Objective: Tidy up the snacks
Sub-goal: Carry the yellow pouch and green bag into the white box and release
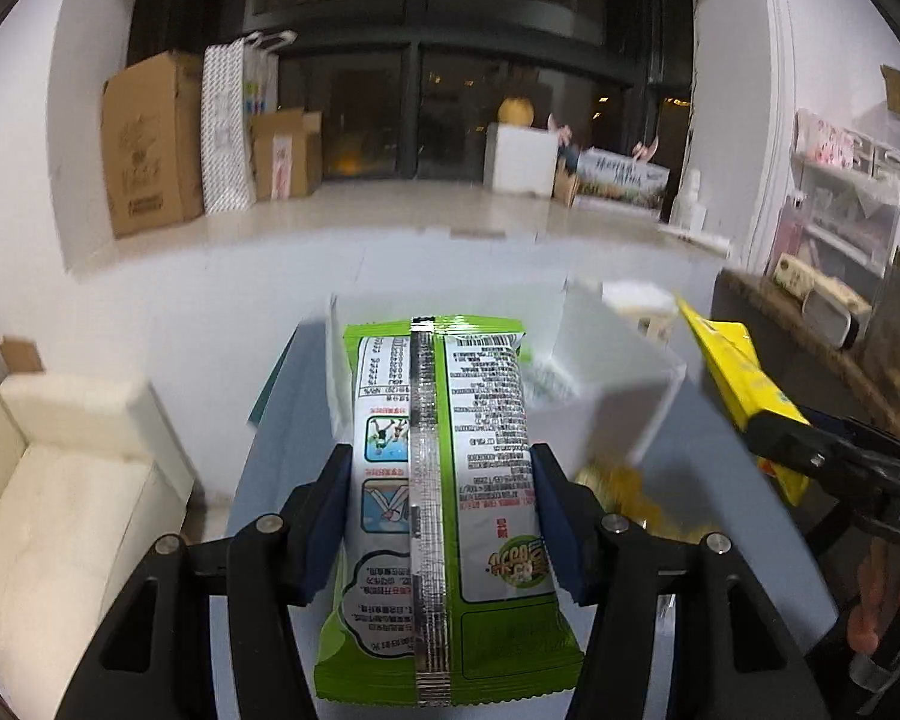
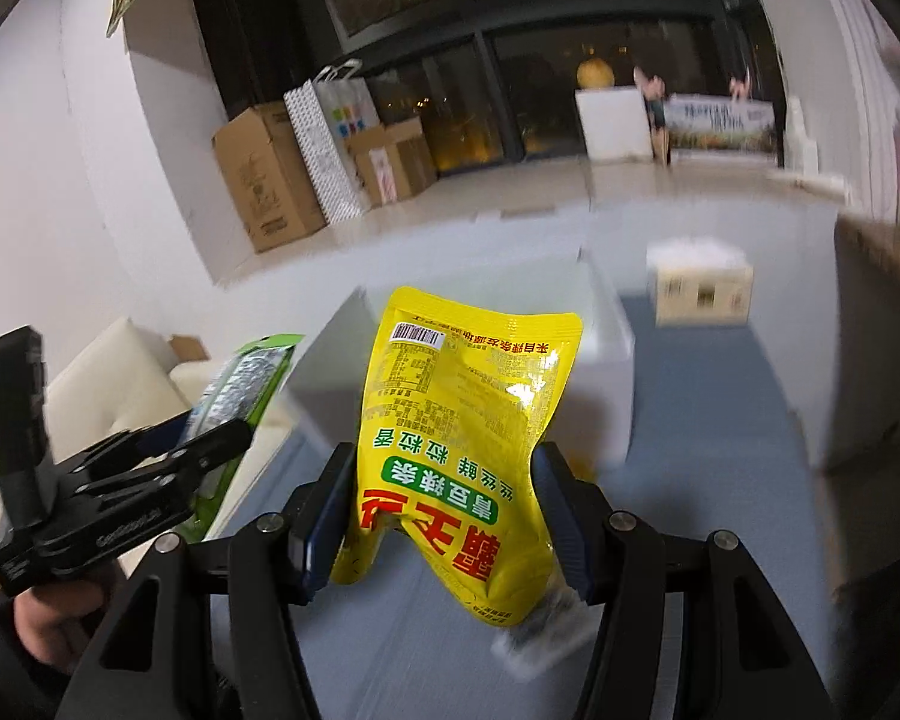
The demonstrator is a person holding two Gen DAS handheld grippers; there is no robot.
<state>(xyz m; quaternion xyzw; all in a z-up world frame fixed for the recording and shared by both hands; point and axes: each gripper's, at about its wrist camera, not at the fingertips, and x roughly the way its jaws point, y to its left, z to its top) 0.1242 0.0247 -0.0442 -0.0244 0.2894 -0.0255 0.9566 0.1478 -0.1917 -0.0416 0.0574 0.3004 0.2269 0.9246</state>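
My left gripper [image 1: 441,516] is shut on a green snack packet [image 1: 450,420], its printed back and silver seam facing me, held above the grey-blue table just before a white open box [image 1: 618,384]. My right gripper [image 2: 444,516] is shut on a yellow snack pouch [image 2: 468,420] with red and green lettering, held in the air near the same white box [image 2: 606,348]. In the left wrist view the yellow pouch [image 1: 744,384] and right gripper show at the right. In the right wrist view the green packet [image 2: 240,384] and left gripper show at the left.
A grey-blue table [image 1: 720,480] carries the white box and some yellow wrapped items [image 1: 624,492] beside it. A small cardboard box [image 2: 702,288] stands at the table's far end. A cream sofa [image 1: 66,480] is to the left. Cardboard boxes [image 1: 150,144] line the far wall.
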